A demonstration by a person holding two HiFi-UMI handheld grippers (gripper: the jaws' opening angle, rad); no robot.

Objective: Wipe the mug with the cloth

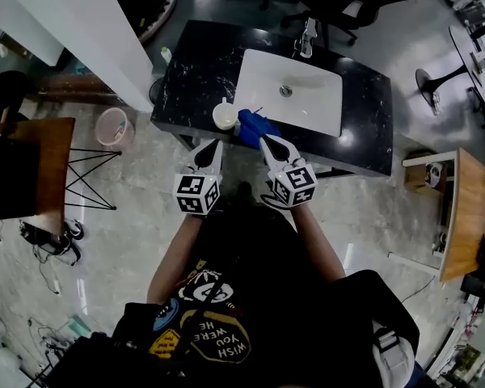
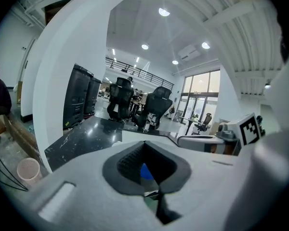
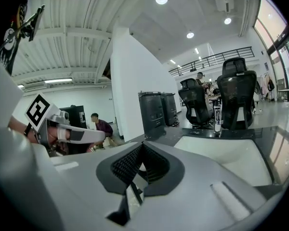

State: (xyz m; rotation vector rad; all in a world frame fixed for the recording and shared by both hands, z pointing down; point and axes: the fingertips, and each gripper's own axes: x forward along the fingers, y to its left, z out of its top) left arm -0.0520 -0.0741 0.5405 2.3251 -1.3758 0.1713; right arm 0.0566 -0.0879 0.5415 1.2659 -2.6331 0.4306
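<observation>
White ceramic mug [image 1: 224, 115] sits at the black stone counter's [image 1: 190, 71] front edge, with the crumpled blue cloth [image 1: 257, 128] just beside it, both in easy reach. Your left gripper [image 1: 213, 145] and right gripper [image 1: 266, 141] hover short of them, jaws pressed together, empty.

Black counter [image 1: 194, 63]: inset sink [image 1: 307, 107], mug [image 1: 224, 115] beside blue cloth [image 1: 255, 128].

We are looking over a black marble surface [image 1: 194, 79] holding a white sink [image 1: 263, 95], a white pillar [image 1: 81, 31] rising beside it.
</observation>
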